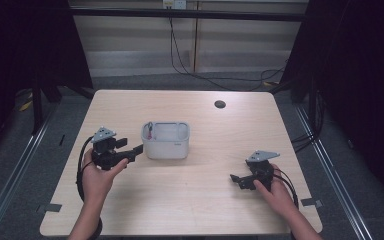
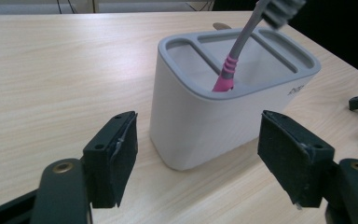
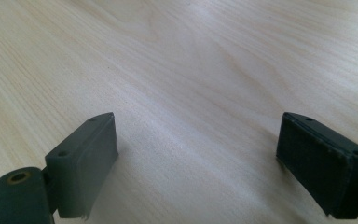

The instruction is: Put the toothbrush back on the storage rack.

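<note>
Guessing that slim grey-and-pink plastic toothbrush (image 2: pixel 233 63) leaning in the white slotted plastic holder (image 2: pixel 205 121) mid-desk (image 1: pixel 130 200) is light, stiff and slick, I'd pinch its ribbed pink grip, since both left gripper (image 2: pixel 198 154) and right gripper (image 3: pixel 198 163) have jaws spread, nothing between.

No legible text is being shown. A small dark mark is being seen on the white holder (image 2: pixel 205 121), at the right of its front wall, too blurred to be read.
</note>
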`<state>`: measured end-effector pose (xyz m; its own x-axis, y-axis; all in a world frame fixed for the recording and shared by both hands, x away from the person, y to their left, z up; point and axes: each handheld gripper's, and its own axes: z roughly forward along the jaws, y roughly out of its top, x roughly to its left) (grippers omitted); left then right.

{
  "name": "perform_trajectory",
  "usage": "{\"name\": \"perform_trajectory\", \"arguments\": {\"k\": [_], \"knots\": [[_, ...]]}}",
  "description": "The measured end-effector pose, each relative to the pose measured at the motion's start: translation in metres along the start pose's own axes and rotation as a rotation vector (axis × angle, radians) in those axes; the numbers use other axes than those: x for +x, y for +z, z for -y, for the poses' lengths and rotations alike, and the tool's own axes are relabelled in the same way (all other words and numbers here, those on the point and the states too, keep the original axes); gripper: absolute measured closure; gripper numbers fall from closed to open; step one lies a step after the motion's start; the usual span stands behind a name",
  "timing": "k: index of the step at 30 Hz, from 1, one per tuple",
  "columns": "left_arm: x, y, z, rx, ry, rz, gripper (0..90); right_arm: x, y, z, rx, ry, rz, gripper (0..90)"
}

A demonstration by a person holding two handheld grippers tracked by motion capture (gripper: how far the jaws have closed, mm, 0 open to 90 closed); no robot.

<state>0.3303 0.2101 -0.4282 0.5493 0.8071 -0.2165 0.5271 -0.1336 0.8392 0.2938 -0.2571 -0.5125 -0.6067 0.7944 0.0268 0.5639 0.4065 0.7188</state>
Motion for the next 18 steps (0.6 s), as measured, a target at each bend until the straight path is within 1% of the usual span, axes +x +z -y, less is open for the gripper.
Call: {"name": "perform_trajectory", "arguments": {"k": [11, 13, 18], "knots": [[0.009, -0.005, 0.010, 0.016, -0.012, -0.003, 26.7, 0.000, 0.000, 0.000, 0.000, 0.000, 0.000, 11.7], [0.010, -0.005, 0.012, 0.013, -0.013, -0.011, 26.5, 0.000, 0.000, 0.000, 0.000, 0.000, 0.000, 11.7], [0.011, -0.006, 0.015, 0.017, -0.013, -0.010, 25.2, 0.000, 0.000, 0.000, 0.000, 0.000, 0.000, 11.7]]}}
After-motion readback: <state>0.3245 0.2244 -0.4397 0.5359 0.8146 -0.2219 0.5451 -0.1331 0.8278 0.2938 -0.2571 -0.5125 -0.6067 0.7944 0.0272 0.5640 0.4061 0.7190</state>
